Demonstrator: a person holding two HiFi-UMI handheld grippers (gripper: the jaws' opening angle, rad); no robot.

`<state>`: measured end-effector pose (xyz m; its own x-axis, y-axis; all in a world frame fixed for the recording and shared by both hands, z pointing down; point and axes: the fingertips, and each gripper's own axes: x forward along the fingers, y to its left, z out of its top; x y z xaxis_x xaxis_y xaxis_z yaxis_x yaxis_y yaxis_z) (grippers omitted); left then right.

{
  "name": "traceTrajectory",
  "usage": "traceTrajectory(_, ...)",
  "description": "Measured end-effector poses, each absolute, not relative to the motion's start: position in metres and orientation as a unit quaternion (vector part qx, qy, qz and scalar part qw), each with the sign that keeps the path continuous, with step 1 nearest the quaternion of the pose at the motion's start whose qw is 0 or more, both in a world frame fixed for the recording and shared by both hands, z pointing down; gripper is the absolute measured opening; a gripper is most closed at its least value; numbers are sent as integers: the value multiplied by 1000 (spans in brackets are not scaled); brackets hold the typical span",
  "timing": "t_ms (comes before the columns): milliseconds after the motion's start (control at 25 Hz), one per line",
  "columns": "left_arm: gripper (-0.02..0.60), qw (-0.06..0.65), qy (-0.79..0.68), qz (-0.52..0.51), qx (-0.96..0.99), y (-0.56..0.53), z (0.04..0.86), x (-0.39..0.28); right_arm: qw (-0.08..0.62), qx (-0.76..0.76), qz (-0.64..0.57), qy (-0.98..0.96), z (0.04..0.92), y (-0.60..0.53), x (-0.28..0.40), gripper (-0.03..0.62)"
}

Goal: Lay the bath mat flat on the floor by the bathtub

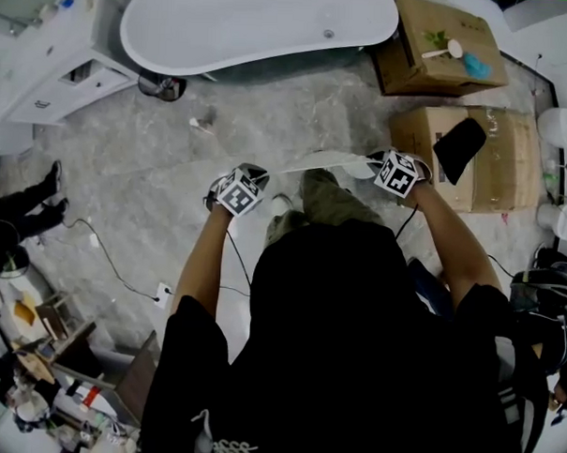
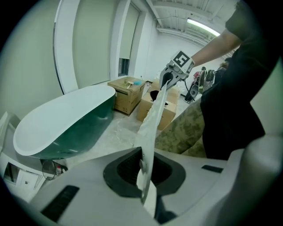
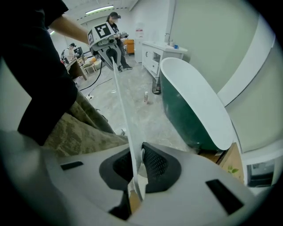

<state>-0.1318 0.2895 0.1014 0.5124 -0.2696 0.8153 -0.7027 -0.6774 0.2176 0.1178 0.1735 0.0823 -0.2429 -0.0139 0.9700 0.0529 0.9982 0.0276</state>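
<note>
Mid-carry: left gripper (image 2: 144, 175) and right gripper (image 3: 135, 177) clamped tight on bath mat (image 1: 324, 161), stretched taut above floor (image 1: 269, 117). Next, likely: lower beside bathtub (image 1: 255, 27), flatten, release.

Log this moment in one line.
left gripper: shut on bath mat | right gripper: shut on bath mat | bath mat: stretched between them, not laid

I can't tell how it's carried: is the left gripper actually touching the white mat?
Touching. The left gripper view shows the left gripper, jaws shut, pinching the bath mat by its edge.
</note>
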Motion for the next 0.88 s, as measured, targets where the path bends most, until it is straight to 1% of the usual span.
traceTrajectory(320, 25, 275, -295, 430, 808, 227, 112, -130, 597, -37, -15, -801, 105, 107, 119, 28)
traceTrajectory(440, 26, 298, -301, 434, 795, 205, 118, -131, 583, -31, 18, -812, 115, 86, 120, 28)
traceTrajectory(640, 26, 336, -321, 428, 775, 170, 130, -112, 568, -24, 43, -822, 132, 57, 142, 28)
traceTrajectory(880, 26, 340, -313, 455, 761, 137, 153, -98, 565, -33, 61, -822, 165, 32, 160, 28)
